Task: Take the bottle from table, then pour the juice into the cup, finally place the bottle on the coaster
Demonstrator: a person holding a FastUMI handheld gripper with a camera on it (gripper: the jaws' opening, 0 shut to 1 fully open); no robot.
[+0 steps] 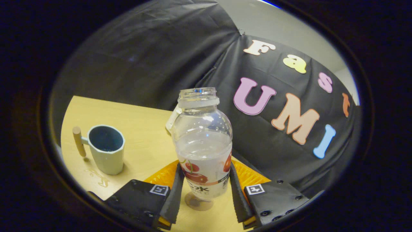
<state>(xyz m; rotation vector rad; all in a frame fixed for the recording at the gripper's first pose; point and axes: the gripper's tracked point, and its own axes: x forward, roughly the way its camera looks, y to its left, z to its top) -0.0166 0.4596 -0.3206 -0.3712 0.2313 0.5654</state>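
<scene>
A clear plastic bottle (202,145) with a red fruit label stands upright between my fingers, about half full of clear liquid. Its mouth is open and a white cap (172,120) hangs beside the neck. My gripper (205,170) is shut on the bottle's lower body, one finger pressing each side. An orange ribbed coaster (248,175) lies on the table just beyond the fingers, behind the bottle's base. The base is over bare wood; I cannot tell whether it touches. A pale green cup (106,149) with a wooden peg handle (78,141) stands off to the left, upright.
The light wooden table (141,135) runs back to the black cloth wall. A small wet spill (96,177) glistens on the wood in front of the cup.
</scene>
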